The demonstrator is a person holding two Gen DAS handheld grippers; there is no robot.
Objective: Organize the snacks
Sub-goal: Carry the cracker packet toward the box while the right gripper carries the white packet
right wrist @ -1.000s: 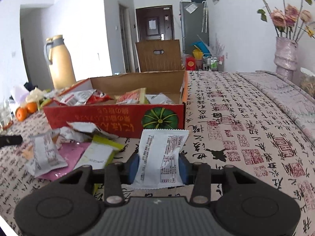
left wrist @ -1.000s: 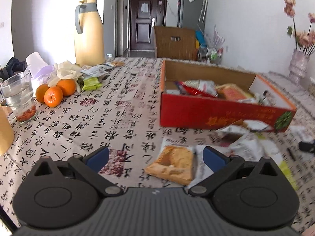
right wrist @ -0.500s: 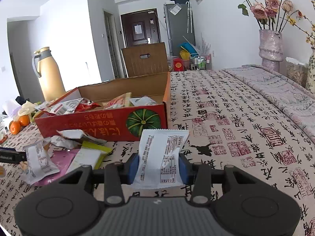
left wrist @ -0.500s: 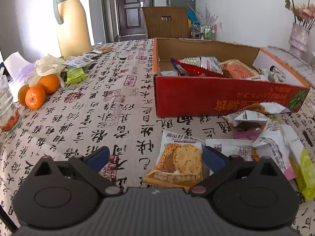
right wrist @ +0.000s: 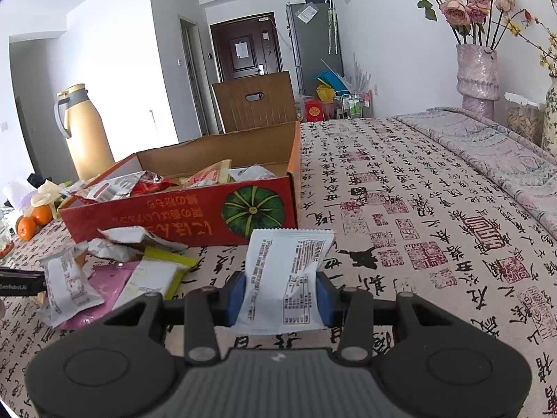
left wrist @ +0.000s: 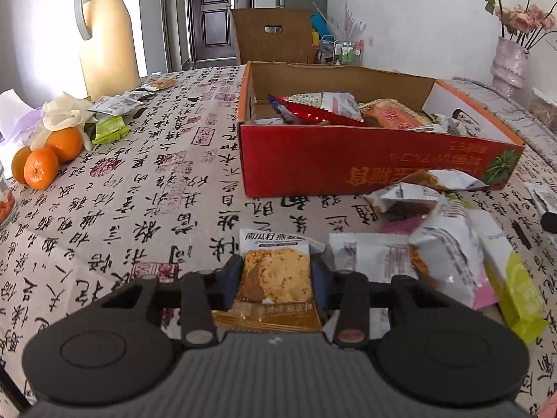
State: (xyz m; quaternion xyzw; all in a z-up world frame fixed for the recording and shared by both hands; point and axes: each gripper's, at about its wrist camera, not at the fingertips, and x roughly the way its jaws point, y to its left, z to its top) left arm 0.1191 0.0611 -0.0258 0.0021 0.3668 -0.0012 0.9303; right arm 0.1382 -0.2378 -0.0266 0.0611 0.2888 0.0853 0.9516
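Left wrist view, left to right. At the left edge, three oranges lie on the calligraphy-print tablecloth; above them, in the upper left of the frame, stands a cream thermos jug. At lower centre, the left gripper has just been closing, and its blue pads now press on both sides of an oat biscuit packet that lies between them. Above it, in the middle of the frame, sits the red cardboard box, already holding several snack packets. To the lower right, a pile of loose snack packets lies on the cloth, just in front of the box.

Right wrist view, left to right. The same loose packets occupy the lower left, with the red box behind them. At lower centre, the right gripper is clamped on a white snack packet, held upright between the pads. At the upper right stands a vase of dried roses.
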